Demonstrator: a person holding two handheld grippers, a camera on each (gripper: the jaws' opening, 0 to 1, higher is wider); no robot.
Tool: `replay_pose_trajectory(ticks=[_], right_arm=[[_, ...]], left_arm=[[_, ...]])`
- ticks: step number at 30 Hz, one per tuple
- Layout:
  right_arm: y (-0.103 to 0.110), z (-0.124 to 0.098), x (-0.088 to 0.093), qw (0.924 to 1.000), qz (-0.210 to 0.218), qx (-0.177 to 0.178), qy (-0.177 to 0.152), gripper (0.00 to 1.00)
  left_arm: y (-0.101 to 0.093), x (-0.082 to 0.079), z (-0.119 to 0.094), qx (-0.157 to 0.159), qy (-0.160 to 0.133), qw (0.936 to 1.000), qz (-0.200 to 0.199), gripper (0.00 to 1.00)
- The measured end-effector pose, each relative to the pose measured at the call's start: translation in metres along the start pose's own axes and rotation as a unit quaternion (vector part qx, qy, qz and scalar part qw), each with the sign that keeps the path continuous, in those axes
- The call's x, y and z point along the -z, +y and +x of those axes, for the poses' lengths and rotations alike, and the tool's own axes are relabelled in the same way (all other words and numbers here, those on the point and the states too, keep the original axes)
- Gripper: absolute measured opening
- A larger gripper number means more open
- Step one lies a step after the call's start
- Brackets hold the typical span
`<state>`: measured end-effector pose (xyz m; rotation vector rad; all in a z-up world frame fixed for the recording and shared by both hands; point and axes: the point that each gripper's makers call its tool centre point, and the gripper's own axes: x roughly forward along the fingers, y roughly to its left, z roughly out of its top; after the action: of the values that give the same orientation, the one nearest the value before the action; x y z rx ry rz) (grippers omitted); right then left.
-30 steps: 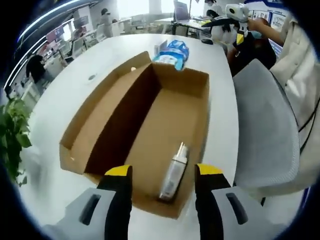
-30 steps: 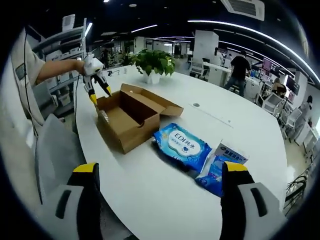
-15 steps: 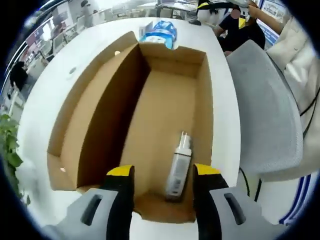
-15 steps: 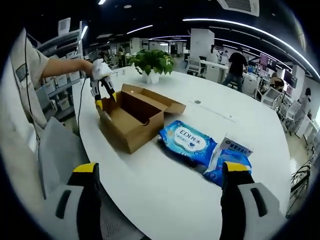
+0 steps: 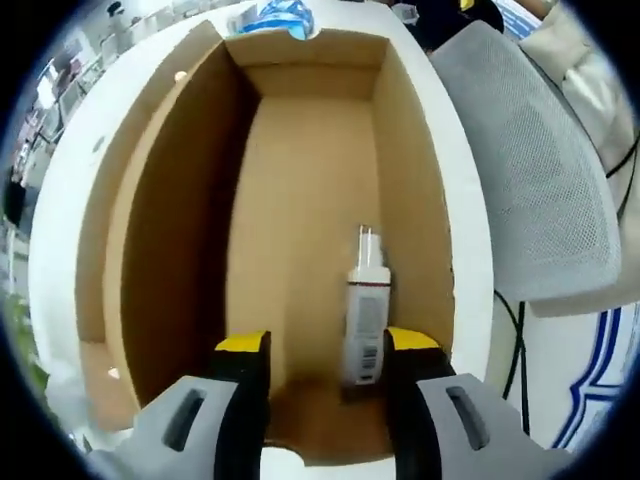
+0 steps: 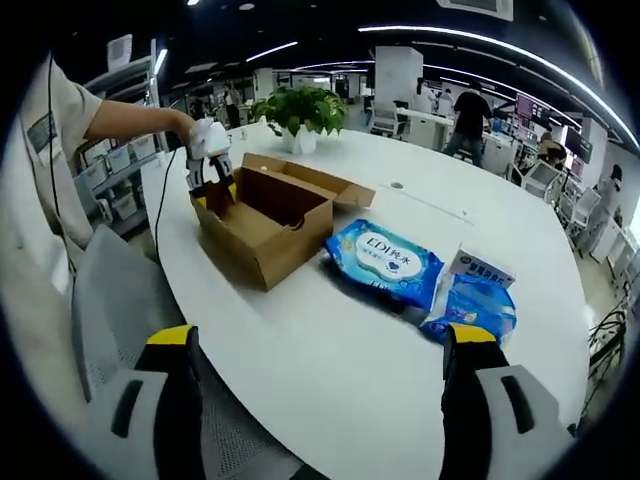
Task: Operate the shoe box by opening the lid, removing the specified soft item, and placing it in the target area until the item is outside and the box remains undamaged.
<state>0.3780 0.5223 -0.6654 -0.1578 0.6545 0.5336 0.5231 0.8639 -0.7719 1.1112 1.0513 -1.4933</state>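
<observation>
The open cardboard shoe box (image 5: 300, 130) lies below my left gripper (image 5: 322, 350), its lid flap folded out to the left. A small white tube with a cap (image 5: 366, 310) lies on the box floor near the right wall, just ahead of my open left jaws. In the right gripper view the same box (image 6: 268, 215) sits on the white table (image 6: 350, 350), with the left gripper (image 6: 208, 160) dipping into its far end, held by a person's hand. My right gripper (image 6: 315, 345) hangs open above the table's near edge, holding nothing.
A blue wipes pack (image 6: 385, 262) and a smaller blue-and-white packet (image 6: 472, 300) lie right of the box. A potted plant (image 6: 300, 115) stands behind it. A grey mesh chair (image 5: 545, 170) is beside the table. People stand in the far office.
My left gripper has descended toward the box, so the tube and box floor look larger and closer. The right gripper has barely moved.
</observation>
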Motion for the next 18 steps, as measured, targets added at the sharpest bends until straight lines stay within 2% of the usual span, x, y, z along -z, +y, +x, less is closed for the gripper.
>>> replay_pose_trajectory(ticks=[10, 13, 15, 18], right_arm=[[-0.004, 0.000, 0.003, 1.0000, 0.005, 0.008, 0.001, 0.96], [-0.002, 0.001, 0.004, 0.9999, 0.007, 0.008, 0.001, 0.96], [-0.001, 0.001, 0.005, 0.9999, 0.007, 0.008, 0.001, 0.96], [-0.001, 0.000, 0.006, 0.9999, 0.009, 0.009, 0.002, 0.96]], left_arm=[[-0.002, -0.002, 0.005, 0.018, -0.001, 0.9997, 0.018, 0.48], [0.003, 0.002, 0.012, 0.003, 0.013, 0.9994, 0.033, 0.40], [0.008, 0.002, 0.015, -0.007, 0.017, 0.9995, 0.025, 0.35], [0.009, -0.005, 0.017, -0.009, -0.002, 0.9998, 0.019, 0.35]])
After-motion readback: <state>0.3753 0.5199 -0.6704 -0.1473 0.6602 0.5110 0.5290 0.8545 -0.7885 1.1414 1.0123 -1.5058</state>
